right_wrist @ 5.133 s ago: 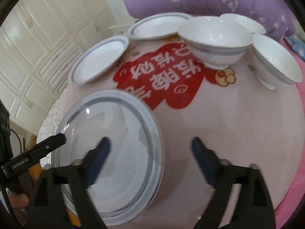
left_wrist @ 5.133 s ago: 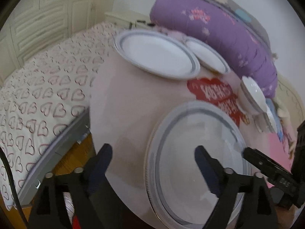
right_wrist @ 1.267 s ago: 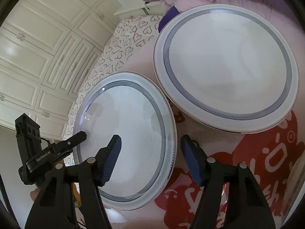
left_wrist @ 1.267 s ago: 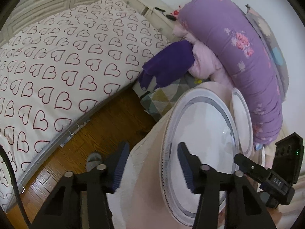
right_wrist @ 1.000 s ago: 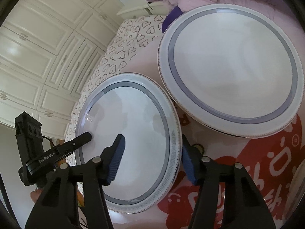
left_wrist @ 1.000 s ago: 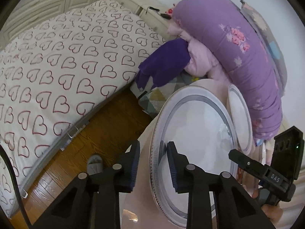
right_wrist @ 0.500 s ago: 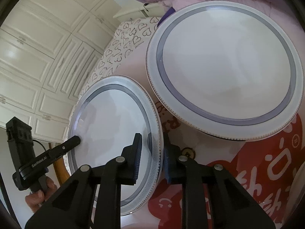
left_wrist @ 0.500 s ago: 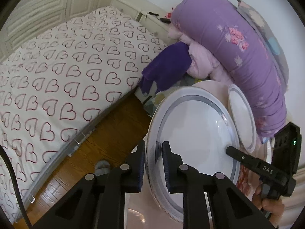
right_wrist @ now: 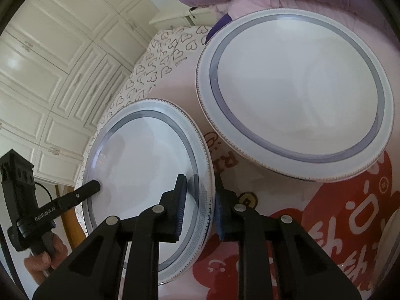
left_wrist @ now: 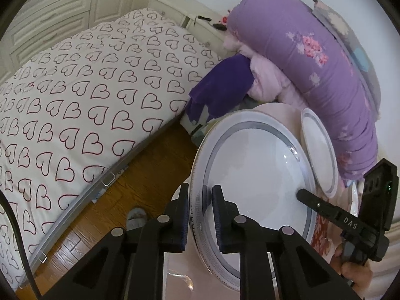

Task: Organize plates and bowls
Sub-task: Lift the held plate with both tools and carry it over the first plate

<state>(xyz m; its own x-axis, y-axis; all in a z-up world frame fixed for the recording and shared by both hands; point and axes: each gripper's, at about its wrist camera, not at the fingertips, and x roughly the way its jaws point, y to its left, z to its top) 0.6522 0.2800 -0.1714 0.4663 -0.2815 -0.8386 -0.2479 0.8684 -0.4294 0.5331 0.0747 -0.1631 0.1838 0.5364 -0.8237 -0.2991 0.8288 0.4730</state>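
Observation:
A large white plate with a grey band (left_wrist: 252, 177) (right_wrist: 140, 165) is held by both grippers at opposite rims. My left gripper (left_wrist: 200, 212) is shut on its near-left rim. My right gripper (right_wrist: 200, 207) is shut on its right rim, and in the left wrist view that gripper's finger (left_wrist: 322, 207) lies over the plate's far side. The plate looks tilted and raised a little off the pink round table (right_wrist: 250, 175). A second large plate (right_wrist: 297, 92) rests on the table just beyond it; in the left wrist view it shows edge-on (left_wrist: 320, 150).
A bed with a heart-print sheet (left_wrist: 82, 100) lies left of the table, with wooden floor (left_wrist: 147, 165) between. A purple rolled quilt (left_wrist: 325, 57) and pink bedding lie behind the table. White wardrobe doors (right_wrist: 50, 75) stand at the left. A hand (right_wrist: 42, 257) grips the left tool.
Both grippers closed from wide open onto the plate's opposite rims. The plate's left side has since come up slightly off the table.

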